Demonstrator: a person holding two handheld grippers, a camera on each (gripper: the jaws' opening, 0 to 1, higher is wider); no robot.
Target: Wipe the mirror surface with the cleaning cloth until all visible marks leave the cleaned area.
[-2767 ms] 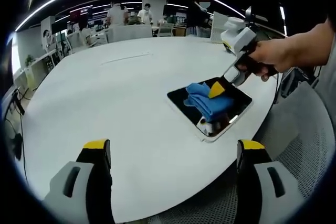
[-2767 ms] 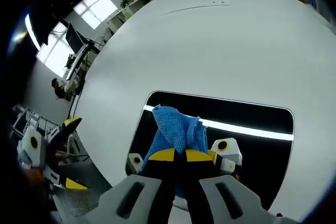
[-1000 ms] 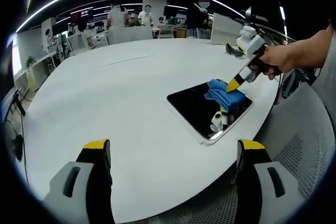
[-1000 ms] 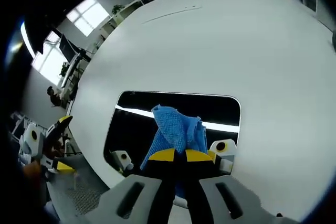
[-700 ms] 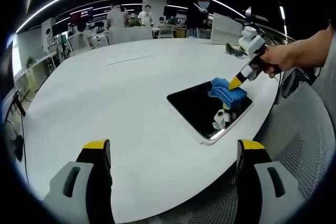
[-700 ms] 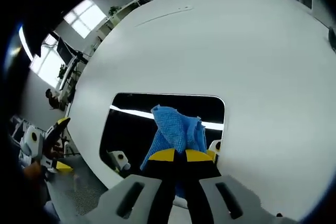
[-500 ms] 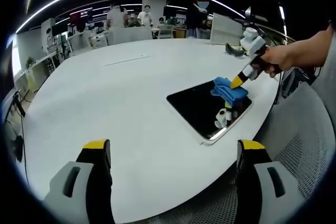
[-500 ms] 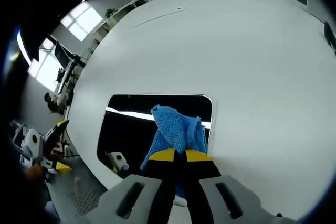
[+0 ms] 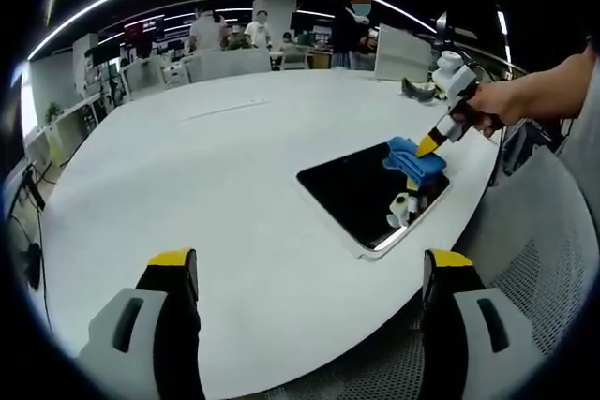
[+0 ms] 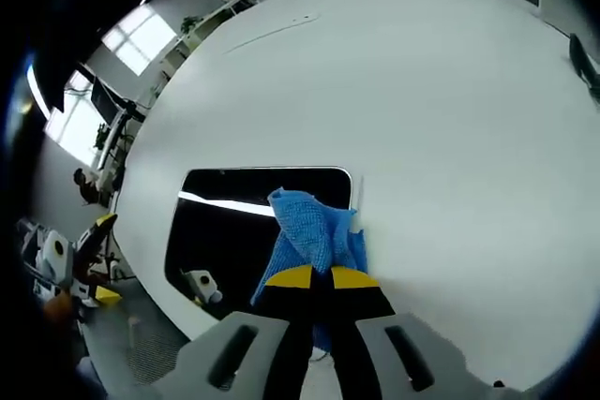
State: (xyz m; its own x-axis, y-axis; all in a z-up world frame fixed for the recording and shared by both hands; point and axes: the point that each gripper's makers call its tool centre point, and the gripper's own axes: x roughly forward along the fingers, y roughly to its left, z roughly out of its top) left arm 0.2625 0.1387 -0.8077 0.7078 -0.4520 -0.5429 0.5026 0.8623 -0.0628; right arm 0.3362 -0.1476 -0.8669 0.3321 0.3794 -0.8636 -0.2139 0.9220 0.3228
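The right tool gripped the blue cleaning cloth at the far right corner of the mirror on the white counter, best pressed flat in overlapping strokes, while the left tool hung open.

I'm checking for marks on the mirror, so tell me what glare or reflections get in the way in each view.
Left gripper view: mirror reads dark, with a bright glint at its near edge and the right gripper reflected. Right gripper view: a white ceiling-light streak crosses the mirror beside the cloth.
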